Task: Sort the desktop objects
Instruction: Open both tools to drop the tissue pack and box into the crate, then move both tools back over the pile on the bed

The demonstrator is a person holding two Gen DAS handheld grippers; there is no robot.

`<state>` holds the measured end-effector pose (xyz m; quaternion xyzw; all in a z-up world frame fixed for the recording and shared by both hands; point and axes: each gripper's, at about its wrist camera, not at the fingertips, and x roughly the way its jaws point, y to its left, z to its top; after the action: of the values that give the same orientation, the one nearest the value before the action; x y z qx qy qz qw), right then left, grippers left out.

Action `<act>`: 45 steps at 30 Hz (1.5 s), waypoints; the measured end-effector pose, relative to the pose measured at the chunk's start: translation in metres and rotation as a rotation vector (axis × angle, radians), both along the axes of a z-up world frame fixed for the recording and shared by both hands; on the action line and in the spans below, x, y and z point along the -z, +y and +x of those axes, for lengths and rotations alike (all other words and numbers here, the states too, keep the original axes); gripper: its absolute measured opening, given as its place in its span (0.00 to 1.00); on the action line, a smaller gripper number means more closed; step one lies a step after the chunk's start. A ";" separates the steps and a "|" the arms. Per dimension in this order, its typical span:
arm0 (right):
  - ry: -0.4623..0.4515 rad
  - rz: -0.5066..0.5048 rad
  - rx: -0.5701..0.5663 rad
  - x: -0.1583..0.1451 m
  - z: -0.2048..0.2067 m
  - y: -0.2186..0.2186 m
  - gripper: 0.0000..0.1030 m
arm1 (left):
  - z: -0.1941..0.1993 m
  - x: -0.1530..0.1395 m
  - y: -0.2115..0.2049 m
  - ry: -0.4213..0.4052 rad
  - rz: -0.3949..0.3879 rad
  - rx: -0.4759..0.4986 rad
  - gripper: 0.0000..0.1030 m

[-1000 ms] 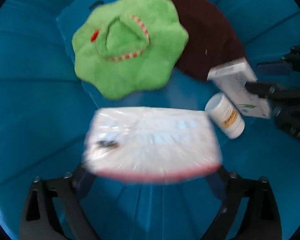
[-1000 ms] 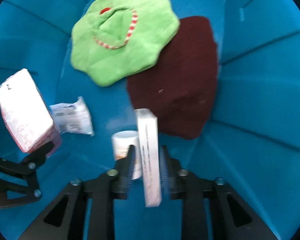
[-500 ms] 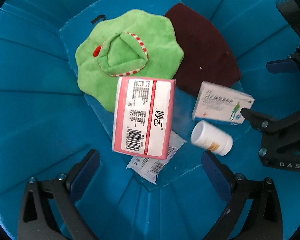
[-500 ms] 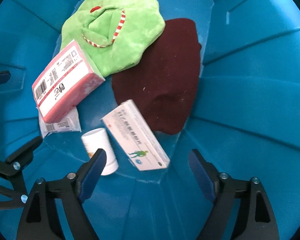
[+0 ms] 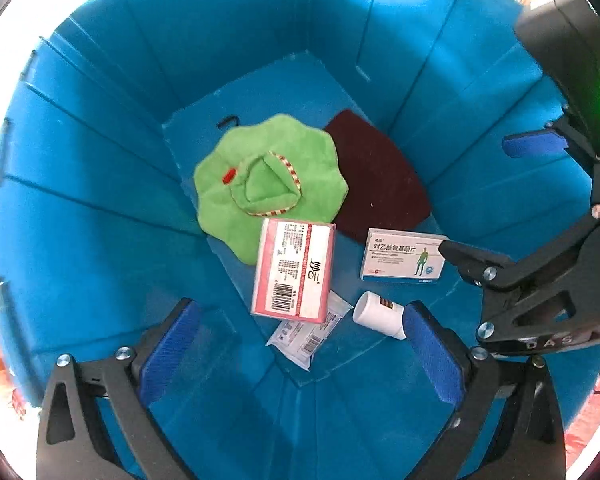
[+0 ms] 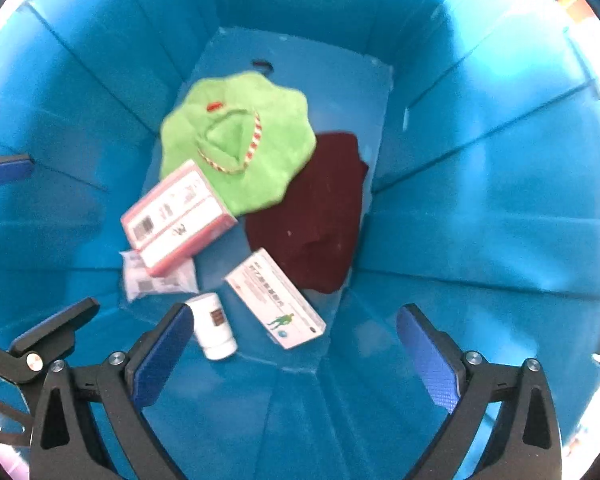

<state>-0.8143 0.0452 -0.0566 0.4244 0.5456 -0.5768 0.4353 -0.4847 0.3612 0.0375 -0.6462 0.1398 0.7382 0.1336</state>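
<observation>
from the left wrist view, the left gripper [image 5: 298, 344] hangs wide and empty above the deep blue plastic bin [image 5: 100, 200]. on the bin floor, well below it, the pink-edged rectangular packet [image 5: 294, 270] lies half on a crinkly white sachet [image 5: 306, 336], a corner on the scalloped green plush hat [image 5: 268, 188]. a white medicine box [image 5: 402, 256] and a white pill bottle [image 5: 378, 314] lie to the right, near the dark maroon cloth [image 5: 376, 184]. the right gripper's black frame [image 5: 540, 264] shows here at the edge.

from the right wrist view, the right gripper [image 6: 292, 354] has just been opening; nothing sits between its blue pads [image 6: 160, 360]. the box [image 6: 276, 300] and bottle [image 6: 214, 330] lie on the floor beneath it.
</observation>
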 end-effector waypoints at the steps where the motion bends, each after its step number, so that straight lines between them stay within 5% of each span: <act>1: -0.002 -0.020 -0.005 -0.007 0.005 0.001 1.00 | 0.003 -0.007 -0.002 0.014 0.003 0.005 1.00; 9: 0.005 -0.141 -0.171 -0.052 0.061 -0.005 1.00 | 0.029 -0.058 -0.037 0.138 0.028 -0.008 1.00; 19: 0.001 -0.239 -0.339 -0.082 0.167 -0.013 1.00 | 0.074 -0.100 -0.133 0.277 0.020 -0.155 1.00; 33: -0.046 -0.221 -0.460 -0.039 0.344 -0.033 1.00 | 0.171 -0.067 -0.305 0.291 -0.046 -0.405 1.00; 45: -0.115 -0.169 -0.155 0.028 0.403 -0.082 1.00 | 0.260 0.000 -0.473 0.306 -0.144 -0.642 1.00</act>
<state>-0.4117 -0.0370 -0.0851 0.3750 0.5003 -0.5600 0.5435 -0.2248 -0.1119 0.0374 -0.5471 -0.0005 0.8190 -0.1733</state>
